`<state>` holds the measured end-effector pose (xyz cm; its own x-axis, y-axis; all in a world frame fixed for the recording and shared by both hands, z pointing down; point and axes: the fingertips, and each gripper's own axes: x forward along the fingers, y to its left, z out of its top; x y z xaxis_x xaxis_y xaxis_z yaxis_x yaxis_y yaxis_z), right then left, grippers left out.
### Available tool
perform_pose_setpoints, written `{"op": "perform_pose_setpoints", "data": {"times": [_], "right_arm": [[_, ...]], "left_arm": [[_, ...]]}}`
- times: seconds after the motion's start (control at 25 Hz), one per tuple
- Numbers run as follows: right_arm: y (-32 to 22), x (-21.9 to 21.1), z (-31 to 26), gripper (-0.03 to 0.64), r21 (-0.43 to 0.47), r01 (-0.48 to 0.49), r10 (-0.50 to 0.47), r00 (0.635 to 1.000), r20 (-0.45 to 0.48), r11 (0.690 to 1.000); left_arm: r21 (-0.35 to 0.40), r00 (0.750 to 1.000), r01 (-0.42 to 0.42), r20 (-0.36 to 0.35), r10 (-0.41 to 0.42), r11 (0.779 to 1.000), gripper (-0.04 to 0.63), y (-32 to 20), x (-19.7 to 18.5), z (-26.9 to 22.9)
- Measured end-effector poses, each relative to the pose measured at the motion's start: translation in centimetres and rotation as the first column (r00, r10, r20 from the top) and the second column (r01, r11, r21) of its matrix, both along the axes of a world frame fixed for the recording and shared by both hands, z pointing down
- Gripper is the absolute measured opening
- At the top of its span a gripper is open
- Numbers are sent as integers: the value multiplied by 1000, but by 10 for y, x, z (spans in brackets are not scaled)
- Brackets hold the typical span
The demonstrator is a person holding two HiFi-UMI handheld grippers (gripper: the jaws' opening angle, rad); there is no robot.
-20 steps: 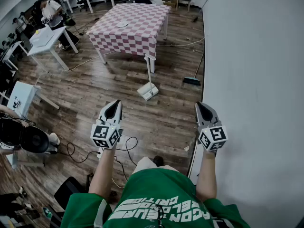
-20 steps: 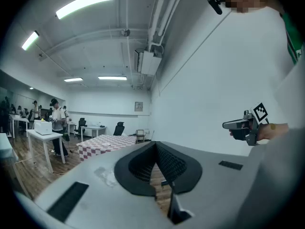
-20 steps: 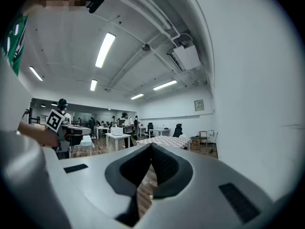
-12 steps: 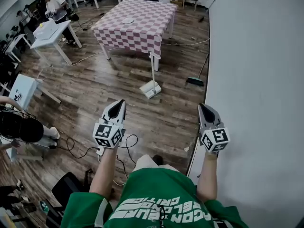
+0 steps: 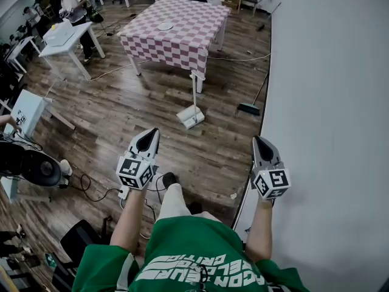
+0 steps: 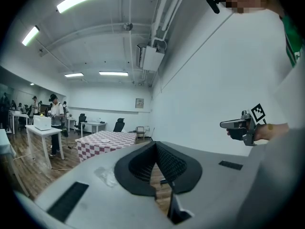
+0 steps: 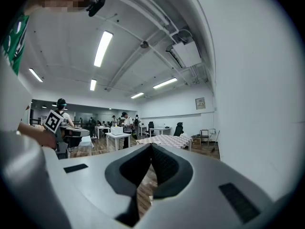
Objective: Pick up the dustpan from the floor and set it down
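The white dustpan [image 5: 190, 117] stands on the wood floor ahead of me, its long upright handle [image 5: 194, 90] rising beside a leg of the checkered table. My left gripper [image 5: 149, 136] is held level well short of it, jaws shut with nothing between them. My right gripper [image 5: 260, 142] hovers near the white wall, also shut and empty. In the left gripper view the closed jaws [image 6: 156, 147] point across the room, with the right gripper [image 6: 239, 124] off to the side. The right gripper view shows its own closed jaws [image 7: 151, 148].
A pink-checkered table [image 5: 176, 29] stands beyond the dustpan. A broom [image 5: 248, 107] leans on the white wall [image 5: 328, 102] to the right. White desks [image 5: 61, 38] and a person are at far left. A cable [image 5: 164, 184] lies on the floor by my shoe [image 5: 169, 179].
The person has stepped forward: a leg and shoe now show between the arms. Both grippers keep their pose and stay shut; the dustpan has not moved.
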<state>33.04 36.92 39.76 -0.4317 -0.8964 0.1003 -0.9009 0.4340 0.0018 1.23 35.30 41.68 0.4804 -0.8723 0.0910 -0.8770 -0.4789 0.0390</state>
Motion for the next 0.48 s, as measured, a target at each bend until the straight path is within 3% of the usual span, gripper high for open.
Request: {"op": "perform_pose_setpoints", "data": {"times": [0.24,0.48], "right_arm": [[-38,5,3,8,-3,-12,12,1000,5,1000],[-96,-4,5,8,-3,-40,40,999,9,999]], "left_arm": [[31,995,-34,91,31,999,2,-33,7,1],[29,995,-47,93,44,998,2,-91,-3,7]]}}
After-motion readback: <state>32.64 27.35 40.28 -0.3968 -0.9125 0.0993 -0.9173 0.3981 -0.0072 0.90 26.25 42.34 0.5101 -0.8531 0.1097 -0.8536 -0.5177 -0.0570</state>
